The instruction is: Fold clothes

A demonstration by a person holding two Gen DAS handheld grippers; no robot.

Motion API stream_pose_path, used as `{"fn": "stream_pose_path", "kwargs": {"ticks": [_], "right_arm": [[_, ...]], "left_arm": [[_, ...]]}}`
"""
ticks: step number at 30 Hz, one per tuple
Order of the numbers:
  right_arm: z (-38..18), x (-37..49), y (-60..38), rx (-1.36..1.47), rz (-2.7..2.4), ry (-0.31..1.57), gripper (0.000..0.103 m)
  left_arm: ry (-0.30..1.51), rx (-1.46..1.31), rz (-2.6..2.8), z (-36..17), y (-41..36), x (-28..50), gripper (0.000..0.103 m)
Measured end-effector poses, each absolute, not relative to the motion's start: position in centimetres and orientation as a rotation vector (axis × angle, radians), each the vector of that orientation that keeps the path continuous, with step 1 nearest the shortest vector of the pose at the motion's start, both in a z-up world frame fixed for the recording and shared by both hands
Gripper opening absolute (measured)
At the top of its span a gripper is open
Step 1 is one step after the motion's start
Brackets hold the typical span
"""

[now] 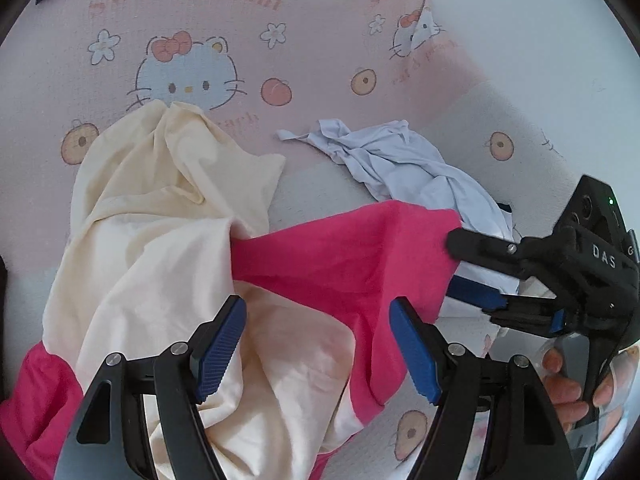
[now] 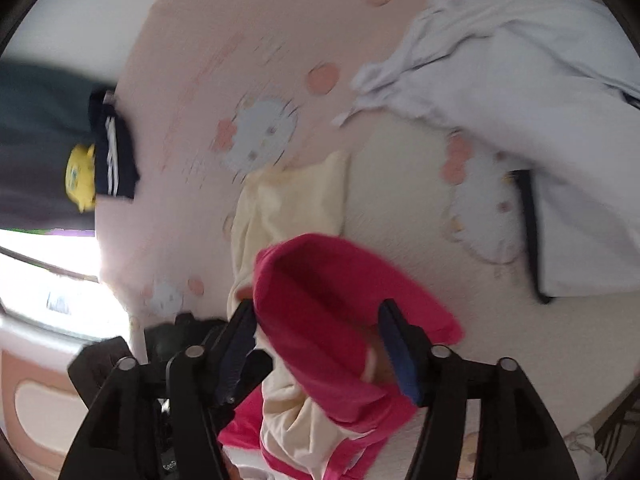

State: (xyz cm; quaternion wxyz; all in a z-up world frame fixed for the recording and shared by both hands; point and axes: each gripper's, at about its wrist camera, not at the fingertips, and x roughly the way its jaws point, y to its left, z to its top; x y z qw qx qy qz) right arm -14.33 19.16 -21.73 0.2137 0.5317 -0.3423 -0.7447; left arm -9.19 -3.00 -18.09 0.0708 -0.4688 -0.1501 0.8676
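Two claws stand apart over a pink-and-cream garment [image 1: 168, 240] heaped on the near side of the cartoon-print bed sheet [image 1: 320, 60]: left claw [image 1: 316, 348] empty, right claw [image 2: 320, 352] straddling a pink fold unclamped. Folding seems barely begun; next, likely regrasp an edge and spread it flat.

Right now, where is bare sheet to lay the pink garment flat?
Bare sheet lies beyond the cream garment and white shirt, and in a narrow strip between them. Near the grippers it is crowded by the pink garment.

Cream garment [image 1: 160, 220], hot-pink garment [image 1: 352, 256], pale-blue garment [image 1: 400, 160], pink cartoon-cat sheet [image 1: 320, 40].
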Motion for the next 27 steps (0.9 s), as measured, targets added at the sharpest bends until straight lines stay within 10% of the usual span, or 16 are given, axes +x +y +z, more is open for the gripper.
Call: {"fn": "stream_pose_path", "kwargs": {"ticks": [19,21,23,27], "right_arm": [[-25.5,-15.4,19.2,1.726,-2.194,-0.251,0.067],[-25.8,-15.5,18.7,1.725,-2.189,-0.183,0.067],[-26.0,-15.5,18.2,1.723,-2.189,-0.107,0.067],[-26.5,-15.5,16.0,1.694,-2.147,0.029,0.067]], "left_arm": [[-0.269,-1.516,2.575,-20.1,3.2,-11.7,0.072],[-0.23,-1.514,2.599,-20.5,3.0,-11.6,0.064],[-0.198,-1.51,2.619,-20.8,2.6,-11.4,0.024],[-0.331,-1.523,2.598,-21.4,0.3,-10.9,0.024]]}}
